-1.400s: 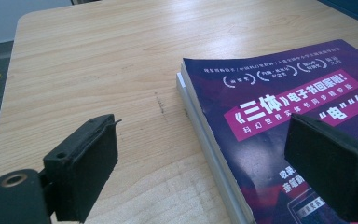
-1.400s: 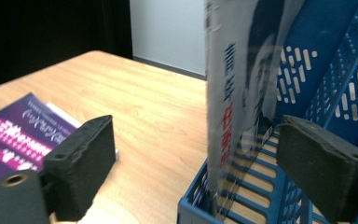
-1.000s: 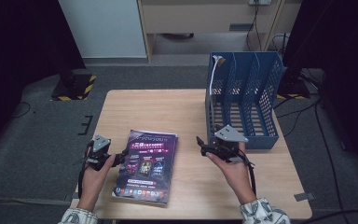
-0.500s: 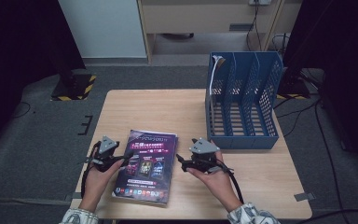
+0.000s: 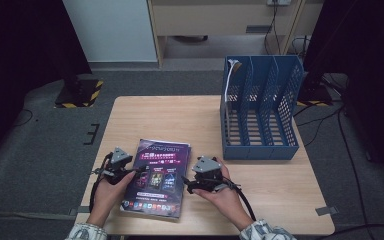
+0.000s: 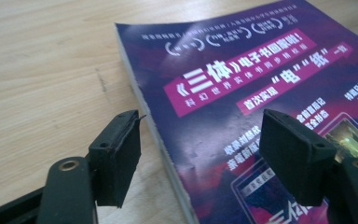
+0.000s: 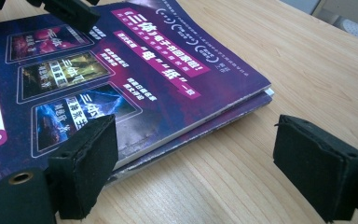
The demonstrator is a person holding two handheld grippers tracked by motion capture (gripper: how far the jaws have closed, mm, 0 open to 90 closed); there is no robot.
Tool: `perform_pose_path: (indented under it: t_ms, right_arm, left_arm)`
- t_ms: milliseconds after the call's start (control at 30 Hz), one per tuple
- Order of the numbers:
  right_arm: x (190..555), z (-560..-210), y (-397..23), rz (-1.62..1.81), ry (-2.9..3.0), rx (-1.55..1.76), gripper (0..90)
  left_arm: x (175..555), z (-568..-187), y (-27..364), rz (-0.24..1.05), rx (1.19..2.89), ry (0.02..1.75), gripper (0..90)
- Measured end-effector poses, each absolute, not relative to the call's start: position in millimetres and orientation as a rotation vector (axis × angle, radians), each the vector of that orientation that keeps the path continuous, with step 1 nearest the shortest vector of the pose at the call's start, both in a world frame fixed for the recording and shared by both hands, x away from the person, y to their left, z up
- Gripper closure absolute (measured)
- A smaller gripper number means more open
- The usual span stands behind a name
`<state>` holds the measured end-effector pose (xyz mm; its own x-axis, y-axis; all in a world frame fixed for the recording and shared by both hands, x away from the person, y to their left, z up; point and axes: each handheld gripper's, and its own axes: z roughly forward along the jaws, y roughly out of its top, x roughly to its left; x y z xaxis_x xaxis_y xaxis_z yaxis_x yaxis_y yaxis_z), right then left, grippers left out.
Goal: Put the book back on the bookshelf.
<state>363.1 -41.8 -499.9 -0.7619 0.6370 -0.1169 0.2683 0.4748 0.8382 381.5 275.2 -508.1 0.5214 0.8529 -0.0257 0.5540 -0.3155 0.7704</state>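
While the purple magazine (image 5: pixel 156 179) lies flat on the wooden table (image 5: pixel 180 120), both grippers sit at its edges, one per long side. Looks like two stacked issues: the right gripper view shows a second cover edge under the top one.

Left gripper (image 5: pixel 130 172): its jaws straddle the magazine's near edge, one pad over bare table, the other over the cover. They have just been closing, but the pads (image 6: pixel 116 156) don't press anything yet; gap visible on both sides. So released, edge between the jaws, no grip.

Right gripper (image 5: pixel 190 184): low at the opposite edge, jaws wide apart. One pad sits over the cover near the stack's edge, the other over bare wood clear of the magazine. Whether the nearer pad touches the cover, can't tell. Released, holding nothing.

In the right gripper view, the left gripper's jaw tip (image 7: pixel 70 14) shows at the far side of the cover.

Beyond the right gripper, further up the table and well apart from the magazine: blue slotted file rack (image 5: pixel 260 115), standing upright.
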Motion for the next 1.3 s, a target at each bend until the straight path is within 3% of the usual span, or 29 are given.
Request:
perform_pose_path:
  t_ms: [1300]
  right_arm:
    - [389.5, -517.5, -47.9, 1.286, 2.463, 0.952, 12.0]
  left_arm:
    - [368.0, -506.6, 258.8, 0.518, 2.072, 1.046, 30.4]
